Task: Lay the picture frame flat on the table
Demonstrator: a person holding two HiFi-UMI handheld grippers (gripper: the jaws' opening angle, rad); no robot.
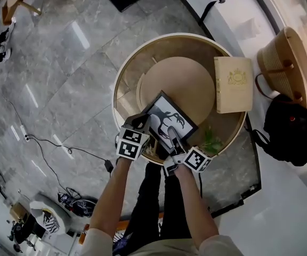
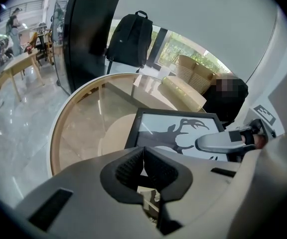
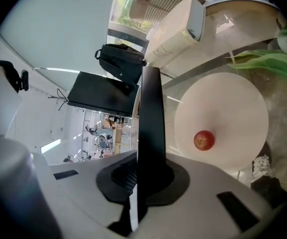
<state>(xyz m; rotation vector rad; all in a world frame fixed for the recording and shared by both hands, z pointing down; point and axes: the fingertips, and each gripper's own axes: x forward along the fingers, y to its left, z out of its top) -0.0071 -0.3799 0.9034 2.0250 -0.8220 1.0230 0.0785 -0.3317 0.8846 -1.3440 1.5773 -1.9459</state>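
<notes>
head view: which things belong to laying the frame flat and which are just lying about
In the job: picture frame, right gripper clamped on its edge, left gripper beside it, round table.
Just lying about: wooden box, red apple, black backpack, woven basket.

Overhead and close views share picture frame (image 1: 167, 120).

Bright, even daylight throughout. Head view: white glare streaks on the polished floor (image 1: 63, 89) left of the round table (image 1: 180, 36), whose glass top carries faint reflections. Left gripper view: daylight comes through a window (image 2: 178, 46) beyond the table. Both gripper views show strong barrel distortion and black vignetted corners. Right gripper view: the picture frame (image 3: 151, 118) edge and the right gripper (image 3: 144, 176), nearest the lens, are soft.
</notes>
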